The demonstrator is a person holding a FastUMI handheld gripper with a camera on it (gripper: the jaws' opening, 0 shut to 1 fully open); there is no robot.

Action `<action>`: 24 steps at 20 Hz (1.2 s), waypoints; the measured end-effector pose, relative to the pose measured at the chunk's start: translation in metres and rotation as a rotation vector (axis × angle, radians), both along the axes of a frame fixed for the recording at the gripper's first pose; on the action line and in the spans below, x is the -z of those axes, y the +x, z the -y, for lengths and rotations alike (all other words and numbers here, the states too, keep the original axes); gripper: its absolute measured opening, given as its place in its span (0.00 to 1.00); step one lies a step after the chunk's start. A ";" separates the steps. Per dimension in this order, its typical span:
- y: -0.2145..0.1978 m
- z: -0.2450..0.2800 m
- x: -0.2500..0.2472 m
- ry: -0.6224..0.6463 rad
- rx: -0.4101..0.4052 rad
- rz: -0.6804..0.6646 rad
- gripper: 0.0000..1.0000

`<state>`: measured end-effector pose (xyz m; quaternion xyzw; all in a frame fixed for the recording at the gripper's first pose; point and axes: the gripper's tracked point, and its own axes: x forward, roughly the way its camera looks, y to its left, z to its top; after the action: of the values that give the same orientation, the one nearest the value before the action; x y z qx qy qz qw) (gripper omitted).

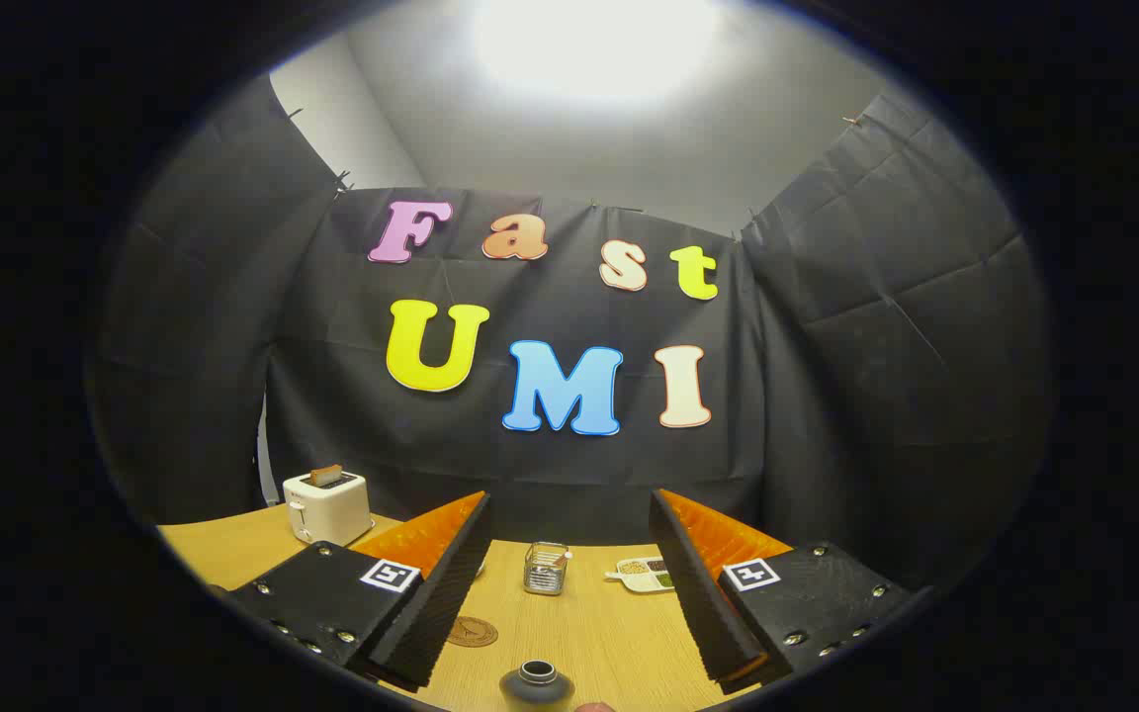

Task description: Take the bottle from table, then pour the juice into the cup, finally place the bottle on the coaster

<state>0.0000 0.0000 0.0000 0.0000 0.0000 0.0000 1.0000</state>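
Observation:
My gripper (569, 514) is open, its two fingers spread wide above the wooden table (619, 633) with nothing between them. Low between the fingers and close to me stands a dark bottle (536, 682), of which I see the neck and shoulders from above. A round brown coaster (472, 631) lies on the table beside the left finger. Farther off, between the fingers, stands a clear glass cup (546, 568) with something pale in it.
A white toaster (326, 505) with a slice of bread in it stands at the back left of the table. A small white dish (645, 575) holding food sits by the right finger, past the cup. Black cloth walls close in the table.

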 end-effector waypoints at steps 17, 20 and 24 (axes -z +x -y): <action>-0.001 0.002 0.017 0.103 -0.031 0.006 0.96; -0.001 0.002 0.029 0.127 -0.037 -0.003 0.96; -0.004 -0.004 0.054 0.147 -0.073 -0.044 0.96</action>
<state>-0.0036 0.0036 -0.0543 0.0733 0.0220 0.0367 0.9964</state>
